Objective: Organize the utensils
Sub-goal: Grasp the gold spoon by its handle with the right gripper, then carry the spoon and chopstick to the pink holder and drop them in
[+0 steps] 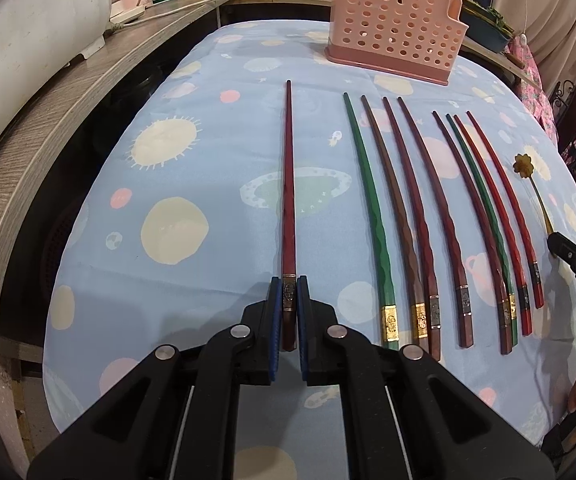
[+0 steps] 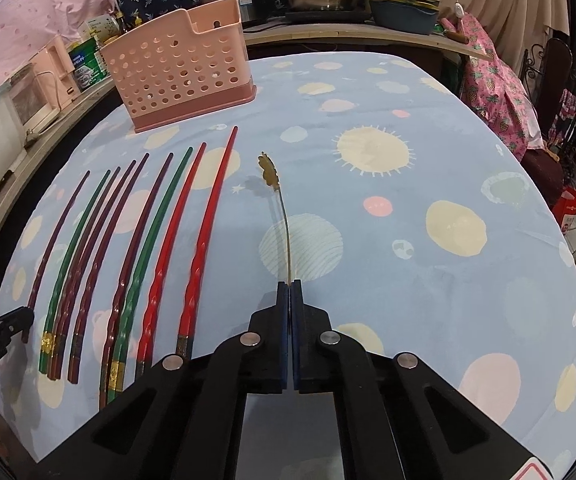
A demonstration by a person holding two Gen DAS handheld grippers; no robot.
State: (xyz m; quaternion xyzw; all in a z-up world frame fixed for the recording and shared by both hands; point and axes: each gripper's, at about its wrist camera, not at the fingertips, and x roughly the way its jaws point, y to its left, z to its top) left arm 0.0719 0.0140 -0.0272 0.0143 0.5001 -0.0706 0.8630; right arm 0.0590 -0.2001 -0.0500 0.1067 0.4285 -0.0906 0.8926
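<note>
At the lower middle of the left wrist view, the left gripper (image 1: 289, 312) is clenched on the thick, banded end of 1 dark red chopstick (image 1: 288, 200), whose thin tip runs straight up the frame toward the pink holder (image 1: 392, 32). Grasping at the butt end probably leaves the whole slim length free to go tip-first into the holder. This stick lies apart from the rest, to their left.

In the lower middle of the right wrist view, the right gripper (image 2: 290, 292) is pinched tight on the thin stem of 1 small gold spoon (image 2: 276, 208) with a flower-shaped head; the head points toward the upper middle of the frame and casts a shadow just beside it on the cloth. Whether it is raised off the cloth I cannot tell.

To the right of the held chopstick in the left view lie the other chopsticks (image 1: 440, 216), roughly parallel, thick ends toward the bottom edge, likely laid so for easy picking. I count 8: 2 green, 2 bright red, and 4 dark red or brown. With the held one that makes 9 chopsticks, 1 spoon and 1 holder.

The perforated holder stands upright at the top middle of the left view, on the blue planet-print tablecloth (image 1: 168, 168), well apart from the sticks. Nothing shows above its rim, so the sorting seems barely begun.
</note>
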